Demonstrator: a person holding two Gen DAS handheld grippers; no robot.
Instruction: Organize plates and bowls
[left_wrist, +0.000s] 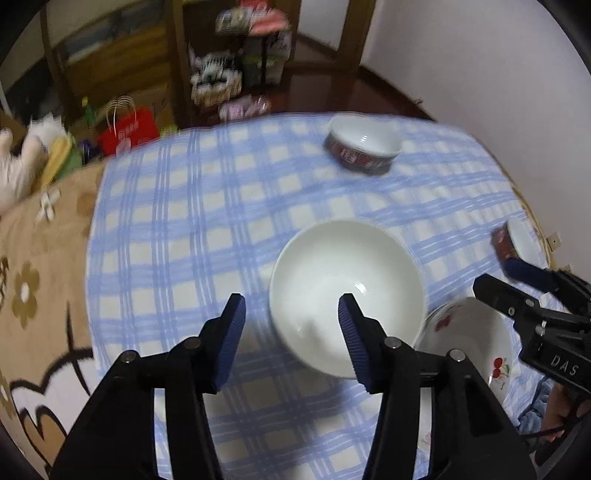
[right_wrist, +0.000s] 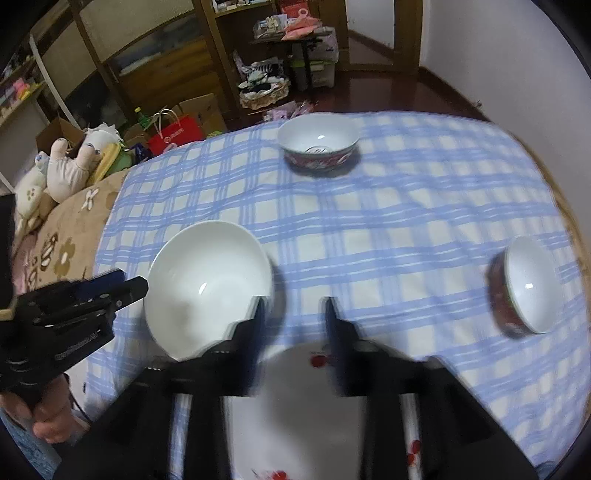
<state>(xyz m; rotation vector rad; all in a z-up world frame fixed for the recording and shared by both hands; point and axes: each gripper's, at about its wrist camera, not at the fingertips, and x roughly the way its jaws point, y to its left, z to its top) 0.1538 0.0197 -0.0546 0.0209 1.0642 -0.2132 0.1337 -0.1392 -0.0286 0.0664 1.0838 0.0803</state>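
Checked blue cloth (right_wrist: 388, 229) over table: we count 4 bowls – 1 plain white (right_wrist: 207, 284) near-left, 2 red-banded (right_wrist: 317, 142) far & right, 1 cherry-print bowl (right_wrist: 295, 398) nearest. Left gripper (left_wrist: 291, 310) & right gripper (right_wrist: 293, 314) both jaws apart, holding nothing.

Each camera sits just behind its own gripper and looks steeply down along the fingers, close over the checked cloth (left_wrist: 221, 221). The left view faces the white bowl (left_wrist: 347, 295) straight ahead of its gripper; the right view has that bowl (right_wrist: 208, 288) to its left. Both share the far patterned bowl (left_wrist: 364, 147) (right_wrist: 318, 144).
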